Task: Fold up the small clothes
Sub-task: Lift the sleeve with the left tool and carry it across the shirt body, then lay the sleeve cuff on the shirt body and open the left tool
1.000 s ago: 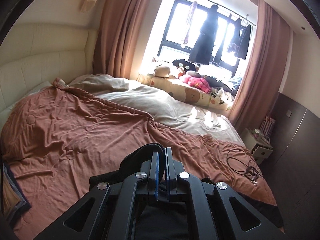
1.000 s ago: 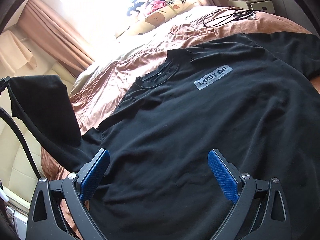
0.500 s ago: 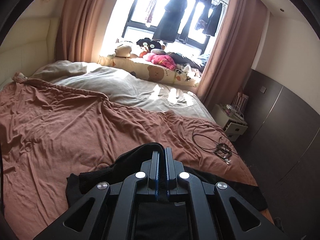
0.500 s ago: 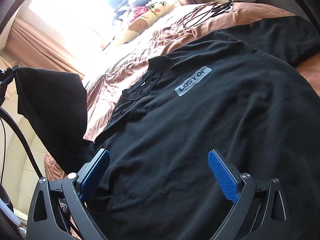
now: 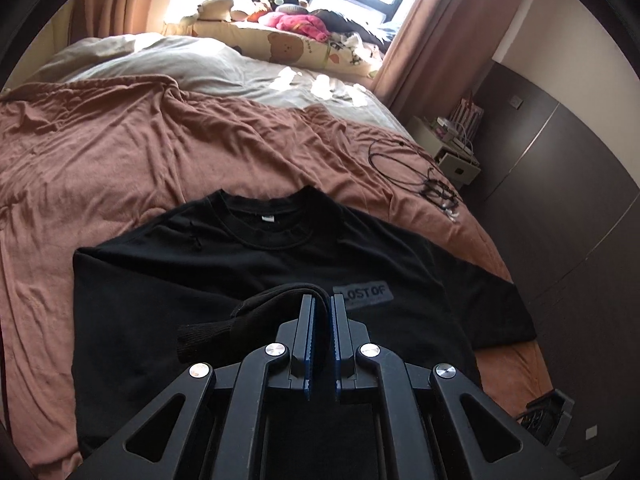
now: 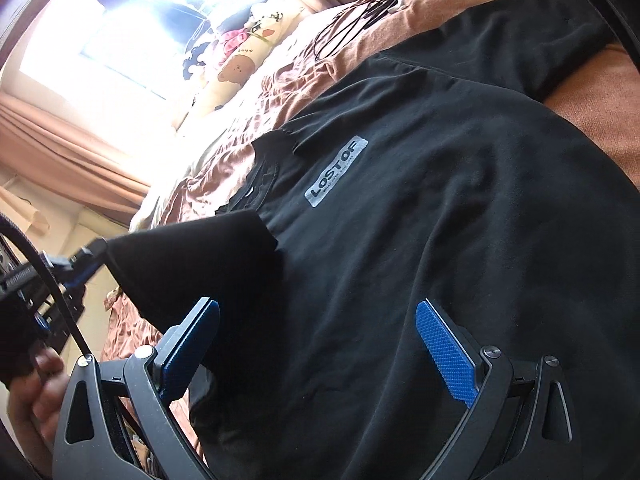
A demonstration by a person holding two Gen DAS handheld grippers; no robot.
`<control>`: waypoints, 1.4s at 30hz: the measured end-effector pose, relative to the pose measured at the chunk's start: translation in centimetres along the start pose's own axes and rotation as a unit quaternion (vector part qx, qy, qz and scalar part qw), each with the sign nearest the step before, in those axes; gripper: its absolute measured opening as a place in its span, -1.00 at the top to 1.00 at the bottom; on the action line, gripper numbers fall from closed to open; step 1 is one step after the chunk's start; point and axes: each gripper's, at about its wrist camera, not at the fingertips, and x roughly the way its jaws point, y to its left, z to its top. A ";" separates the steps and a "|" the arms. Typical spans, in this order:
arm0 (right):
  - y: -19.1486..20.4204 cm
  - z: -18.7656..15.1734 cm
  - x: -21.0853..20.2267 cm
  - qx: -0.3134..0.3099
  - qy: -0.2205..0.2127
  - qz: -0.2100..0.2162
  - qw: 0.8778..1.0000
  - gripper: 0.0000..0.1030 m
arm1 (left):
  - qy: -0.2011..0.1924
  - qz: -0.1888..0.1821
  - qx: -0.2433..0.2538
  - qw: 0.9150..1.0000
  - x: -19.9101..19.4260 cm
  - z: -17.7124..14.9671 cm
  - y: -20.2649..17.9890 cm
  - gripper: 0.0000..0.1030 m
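A black T-shirt (image 5: 192,272) with a grey "LOST OF" label (image 5: 366,293) lies face up on the bed, collar toward the window. My left gripper (image 5: 322,298) hovers low over the chest, its jaws opening slightly with the folded-over black sleeve (image 5: 256,308) still pinched between the pads. In the right wrist view the same sleeve (image 6: 200,264) stretches from the left gripper (image 6: 90,256) across the T-shirt (image 6: 460,220). My right gripper (image 6: 316,306) stands wide open just above the lower body of the shirt, with nothing between its blue pads (image 6: 444,348).
A wrinkled brown sheet (image 5: 120,152) covers the bed, with a black cable coil (image 5: 420,172) near its right edge. A white nightstand (image 5: 456,152) and dark wardrobe (image 5: 560,200) stand to the right. Plush toys (image 5: 288,20) line the window. A person's hand (image 6: 32,392) holds the left gripper.
My left gripper has come down and swung inward, carrying the sleeve from beside the shirt onto its chest. The right gripper has rolled a little and stays open.
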 end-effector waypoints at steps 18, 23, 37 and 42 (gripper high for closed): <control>-0.5 0.1 -0.9 0.005 -0.013 -0.004 1.000 -0.91 | 0.044 0.020 -0.034 0.998 0.1 -5.1 5.8 -0.56; -1.1 0.3 -1.2 0.013 -0.016 -0.008 1.000 -0.91 | 0.085 0.027 -0.029 0.996 3.9 -5.9 5.8 -0.55; -2.4 1.3 -2.9 0.030 -0.030 -0.021 0.999 -0.91 | 0.117 0.026 -0.043 0.992 9.5 -5.6 6.3 0.82; -2.9 1.5 -3.3 0.032 -0.030 -0.018 0.999 -0.91 | 0.090 -0.005 -0.025 0.996 7.6 -3.8 3.5 0.84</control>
